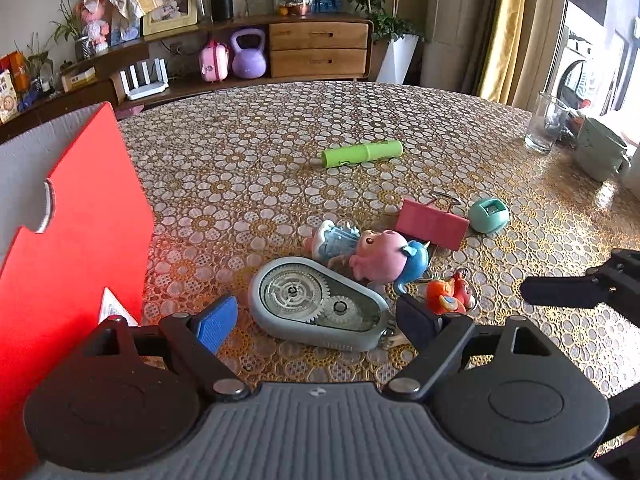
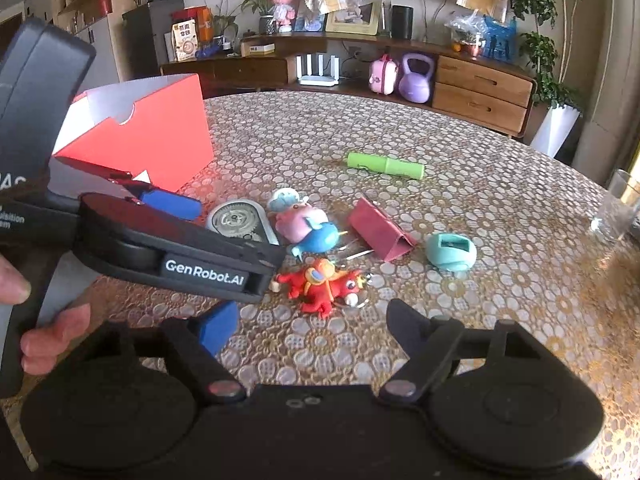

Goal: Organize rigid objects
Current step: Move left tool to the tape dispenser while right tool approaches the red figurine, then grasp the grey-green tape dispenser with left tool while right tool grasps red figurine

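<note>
- Round table point(image 1: 280, 128) under a lace-patterned cover, bearing everything below.
- Red box point(image 1: 80, 216) standing open at the table's left side, white inside, notch cut in its front wall.
- Left gripper point(image 1: 316, 320) angled down over the table, jaws spread wide, blue-padded fingers point(image 1: 216, 322) on either side of the correction tape dispenser without pressing on it.
- Right gripper point(image 2: 308, 328) also angled down, jaws apart, nothing between them; red toy just ahead of the gap.
- Grey correction tape dispenser point(image 1: 316, 304) lying flat on its side, gears visible through the clear window, near the red box.
- Pink and blue doll point(image 1: 368, 252) lying on its side, touching the dispenser's far edge.
- Pink binder clip point(image 1: 434, 224) just beyond the doll, wire handles showing.
- Green tube point(image 1: 362, 153) lying alone farther back, well apart from the cluster.
- Teal sharpener point(image 1: 488, 215) just right of the clip.
- Red toy point(image 2: 324, 284) lying nearest the right gripper, beside the doll.
- Clear glass point(image 1: 546, 122) at the table's far right edge.
</note>
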The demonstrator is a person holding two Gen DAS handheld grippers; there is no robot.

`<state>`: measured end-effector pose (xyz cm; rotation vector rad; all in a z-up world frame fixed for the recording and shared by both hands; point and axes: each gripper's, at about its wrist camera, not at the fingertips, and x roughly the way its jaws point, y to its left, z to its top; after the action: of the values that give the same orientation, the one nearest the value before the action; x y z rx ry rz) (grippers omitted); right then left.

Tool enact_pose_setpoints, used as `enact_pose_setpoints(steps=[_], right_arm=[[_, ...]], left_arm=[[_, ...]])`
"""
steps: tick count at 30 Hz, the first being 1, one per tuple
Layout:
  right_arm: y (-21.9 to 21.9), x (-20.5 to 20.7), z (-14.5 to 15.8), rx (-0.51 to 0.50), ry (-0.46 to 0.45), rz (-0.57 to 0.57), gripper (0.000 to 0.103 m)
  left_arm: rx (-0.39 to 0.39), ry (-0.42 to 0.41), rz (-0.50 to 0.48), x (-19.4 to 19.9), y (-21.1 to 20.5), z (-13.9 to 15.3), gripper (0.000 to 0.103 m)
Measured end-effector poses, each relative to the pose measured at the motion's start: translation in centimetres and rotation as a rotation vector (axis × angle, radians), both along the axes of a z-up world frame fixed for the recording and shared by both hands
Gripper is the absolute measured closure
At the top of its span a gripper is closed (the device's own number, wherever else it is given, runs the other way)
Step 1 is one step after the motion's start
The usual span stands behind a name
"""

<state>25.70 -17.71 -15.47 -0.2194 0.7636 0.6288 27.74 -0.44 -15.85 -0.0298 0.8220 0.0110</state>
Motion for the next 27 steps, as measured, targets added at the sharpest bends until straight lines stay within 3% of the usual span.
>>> enact_pose_setpoints(steps=[6,18,23,27], right_arm=[[0.7,1.1,-0.7,0.003,0.009,0.001,0.028],[1.1,1.9,-1.5,-0.003,-0.001,0.007,0.035],[1.2,1.7,-1.1,0.005,0.003,0.030,0.054],[1.4,1.0,-0.9,-0.007,0.001,0.060,0.060]], left_arm=[[-0.040,0.014,0.003,0.7,0.4,-0.7,0.016],[-0.038,-0.013,-0.020,0.9,0.4,-0.7,0.017],[-0.044,-0.014,-0.010,0.9,0.8,-0.7,0.018],[-0.060,-0.013,-0.010,0.7,1.1,-0.6,0.020]])
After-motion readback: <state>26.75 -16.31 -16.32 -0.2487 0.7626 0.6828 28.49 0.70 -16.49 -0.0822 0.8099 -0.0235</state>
